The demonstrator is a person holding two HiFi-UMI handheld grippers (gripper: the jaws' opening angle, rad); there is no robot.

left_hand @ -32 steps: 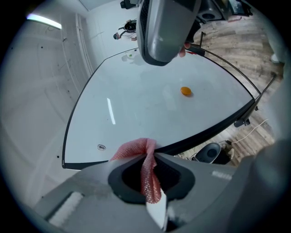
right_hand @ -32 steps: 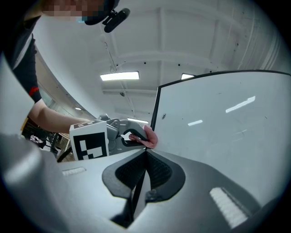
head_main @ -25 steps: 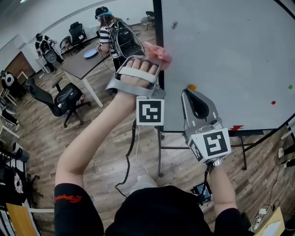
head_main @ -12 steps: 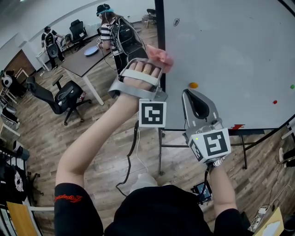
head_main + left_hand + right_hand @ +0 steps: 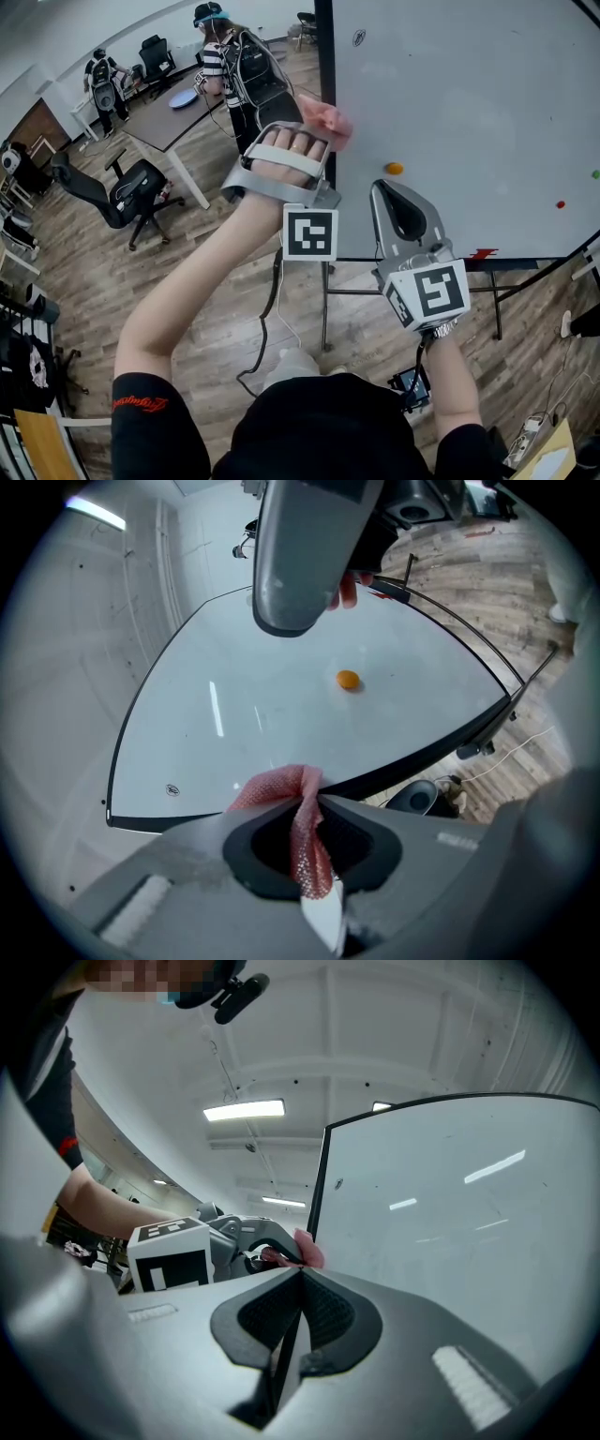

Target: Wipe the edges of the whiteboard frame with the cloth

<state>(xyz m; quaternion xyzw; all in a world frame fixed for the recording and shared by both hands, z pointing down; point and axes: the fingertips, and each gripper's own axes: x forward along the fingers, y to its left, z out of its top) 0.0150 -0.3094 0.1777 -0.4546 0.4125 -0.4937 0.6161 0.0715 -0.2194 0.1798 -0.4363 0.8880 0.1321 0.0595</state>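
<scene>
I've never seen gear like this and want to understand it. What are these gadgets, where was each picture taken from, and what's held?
No robot here: a person holds a grey two-jaw gripper in each hand. The head view comes from a camera on the person's head, looking down; the other two come from cameras riding on the grippers. The left gripper is shut on a pink mesh cloth, held at the black frame of the whiteboard. The right gripper is shut and empty. A small round orange piece, probably a magnet, sticks on the board.

text: none legible | sleeve print (image 5: pixel 139 404): blurred (whiteboard logo (image 5: pixel 360 37) too small)
</scene>
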